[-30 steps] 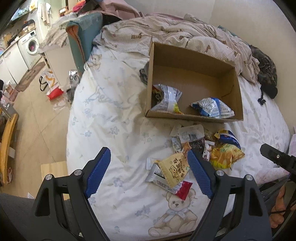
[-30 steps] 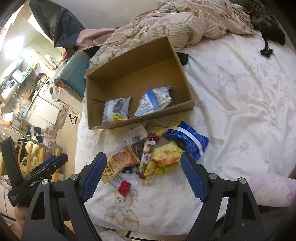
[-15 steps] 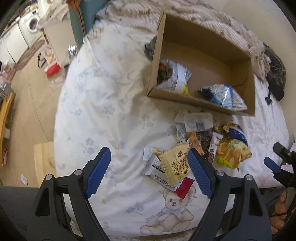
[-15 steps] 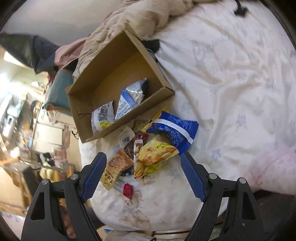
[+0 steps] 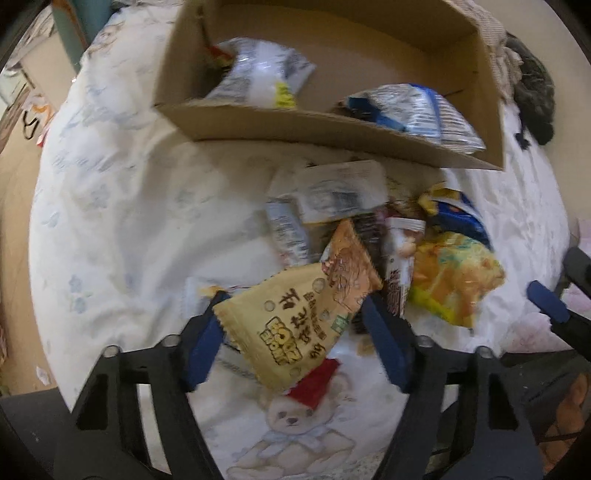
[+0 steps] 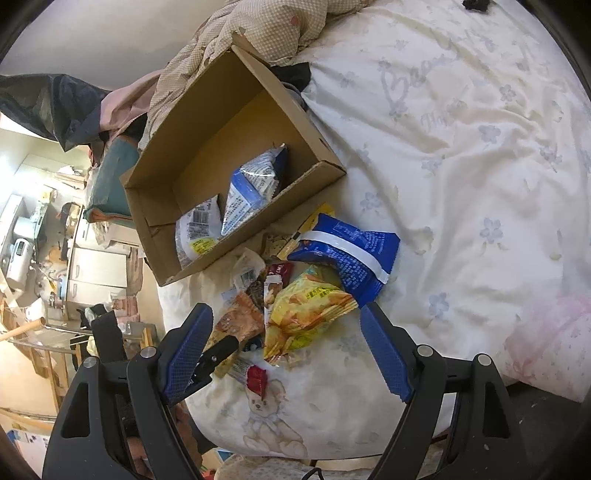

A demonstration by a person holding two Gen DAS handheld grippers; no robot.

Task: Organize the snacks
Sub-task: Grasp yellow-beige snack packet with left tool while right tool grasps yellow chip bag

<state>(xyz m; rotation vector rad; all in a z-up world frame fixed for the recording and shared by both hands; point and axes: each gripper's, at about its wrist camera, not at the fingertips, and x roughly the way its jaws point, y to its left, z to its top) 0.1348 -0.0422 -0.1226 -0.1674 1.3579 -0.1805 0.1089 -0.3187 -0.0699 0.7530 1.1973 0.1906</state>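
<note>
A pile of snack packets lies on the bed in front of an open cardboard box (image 5: 332, 125) (image 6: 236, 254). The box holds a silver-white bag (image 5: 258, 74) and a blue-and-white bag (image 5: 417, 110). My left gripper (image 5: 293, 299) points steeply down over the pile. Its jaws are closing on either side of a tan packet (image 5: 295, 325) with dark lettering, and I cannot see the pads pressing it. My right gripper (image 6: 285, 310) hovers open above a yellow chip bag (image 6: 306, 314). A blue bag (image 6: 347, 254) lies just beyond.
The white flowered sheet (image 6: 461, 155) has a teddy bear print (image 5: 291, 424) at the near edge of the bed. A checked blanket (image 6: 280, 26) and dark clothing (image 5: 532, 92) lie behind the box. A red-ended wrapper (image 6: 256, 380) pokes out under the pile. The floor drops away at the left.
My left gripper has sunk close to the pile and its jaws have narrowed around the tan packet. My right gripper has rolled and dropped a little, still wide.
</note>
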